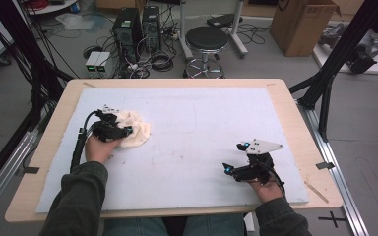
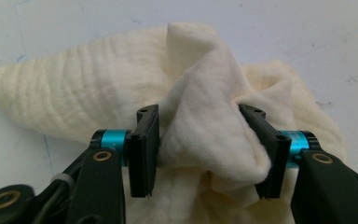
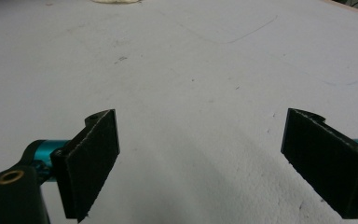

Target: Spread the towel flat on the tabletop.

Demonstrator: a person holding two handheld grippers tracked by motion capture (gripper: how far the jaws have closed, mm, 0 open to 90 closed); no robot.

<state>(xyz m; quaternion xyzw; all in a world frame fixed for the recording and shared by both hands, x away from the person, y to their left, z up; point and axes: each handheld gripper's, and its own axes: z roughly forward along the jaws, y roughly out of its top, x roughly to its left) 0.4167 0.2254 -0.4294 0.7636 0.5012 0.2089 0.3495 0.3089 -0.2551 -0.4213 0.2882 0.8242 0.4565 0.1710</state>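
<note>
A crumpled cream cloth (image 1: 137,129) lies on the left part of the white mat (image 1: 202,123). My left gripper (image 1: 126,132) lies low against the cloth's near-left side. In the left gripper view a raised fold of the cloth (image 2: 200,93) is bunched between the two black pads (image 2: 145,140), and both press into it; my left gripper (image 2: 198,113) is shut on this fold. My right gripper (image 1: 232,157) rests at the mat's near right, far from the cloth. In the right gripper view my right gripper (image 3: 203,119) stands wide open over bare mat, and a sliver of cloth (image 3: 114,1) shows at the top edge.
The mat covers most of a wooden table (image 1: 285,98). Beyond the far edge, on the floor, stand a black stool (image 1: 205,42), two computer towers (image 1: 128,29), tangled cables and a cardboard box (image 1: 302,24). Black frame posts (image 1: 344,44) flank the table.
</note>
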